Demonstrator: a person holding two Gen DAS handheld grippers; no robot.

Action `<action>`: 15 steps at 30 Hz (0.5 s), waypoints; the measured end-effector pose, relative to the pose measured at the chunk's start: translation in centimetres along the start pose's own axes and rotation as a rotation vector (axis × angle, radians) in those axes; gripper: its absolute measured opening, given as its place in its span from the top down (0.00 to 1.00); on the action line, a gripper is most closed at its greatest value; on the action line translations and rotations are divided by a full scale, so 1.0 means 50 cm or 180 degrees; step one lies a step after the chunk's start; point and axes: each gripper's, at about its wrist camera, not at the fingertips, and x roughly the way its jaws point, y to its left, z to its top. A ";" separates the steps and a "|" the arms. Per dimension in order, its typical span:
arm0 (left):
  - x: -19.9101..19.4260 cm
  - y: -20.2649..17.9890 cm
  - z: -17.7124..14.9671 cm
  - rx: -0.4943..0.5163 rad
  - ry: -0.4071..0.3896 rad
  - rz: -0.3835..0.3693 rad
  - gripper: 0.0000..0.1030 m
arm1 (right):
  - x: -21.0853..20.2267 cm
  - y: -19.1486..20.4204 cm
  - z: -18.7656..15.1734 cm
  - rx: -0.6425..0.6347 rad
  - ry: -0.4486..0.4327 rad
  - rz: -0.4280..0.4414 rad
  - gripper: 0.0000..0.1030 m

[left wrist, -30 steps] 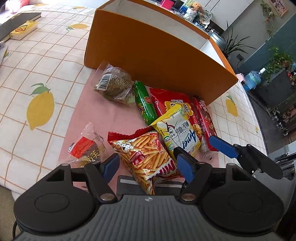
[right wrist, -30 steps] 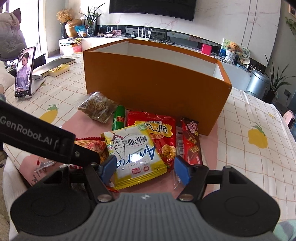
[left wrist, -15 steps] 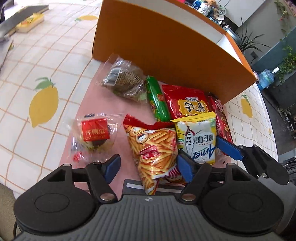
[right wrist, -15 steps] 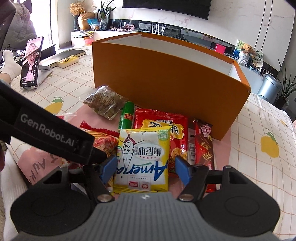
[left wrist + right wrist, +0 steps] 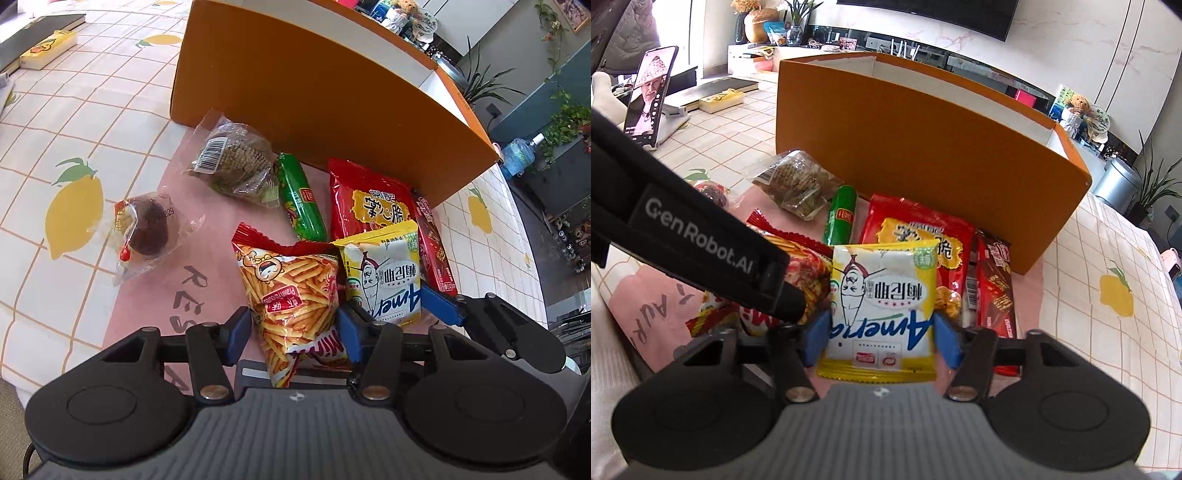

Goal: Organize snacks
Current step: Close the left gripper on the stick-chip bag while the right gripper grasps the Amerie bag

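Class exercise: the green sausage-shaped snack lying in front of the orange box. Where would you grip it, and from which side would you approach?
Grip the green snack stick around its middle, across its narrow width, coming down from above. It lies flat, long and round, with the red packet close on one side and the clear-wrapped cake on the other, so a level approach looks blocked.

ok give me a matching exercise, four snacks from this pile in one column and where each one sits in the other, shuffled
Things
1. prawn cracker bag
2. yellow noodle packet
3. green sausage stick
4. chocolate muffin

Places
A. alone, towards the lemon print
B. between the left claw's closing pads
C. against the orange box, beside the red crisp bag
D. between the right claw's closing pads

Pairs: 1-B, 2-D, 3-C, 4-A
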 end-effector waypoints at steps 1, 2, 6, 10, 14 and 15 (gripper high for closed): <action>0.000 0.000 0.000 0.0000 -0.0002 -0.0010 0.47 | -0.001 -0.001 0.000 0.0019 -0.0015 0.0010 0.51; 0.000 0.000 0.000 -0.0003 -0.0004 -0.0023 0.49 | -0.003 -0.003 0.000 0.0042 -0.0034 0.0019 0.51; -0.008 0.001 -0.003 0.0004 -0.0069 -0.0049 0.55 | -0.015 -0.011 -0.002 0.0113 -0.0121 0.0029 0.51; -0.027 -0.002 -0.005 0.0033 -0.0177 -0.0062 0.57 | -0.035 -0.023 -0.004 0.0227 -0.0229 0.0022 0.51; -0.055 -0.011 -0.006 0.0074 -0.0335 -0.0140 0.57 | -0.054 -0.041 -0.007 0.0380 -0.0289 0.0026 0.51; -0.063 -0.015 -0.006 0.0092 -0.0379 -0.0150 0.57 | -0.060 -0.043 -0.007 0.0411 -0.0310 0.0011 0.51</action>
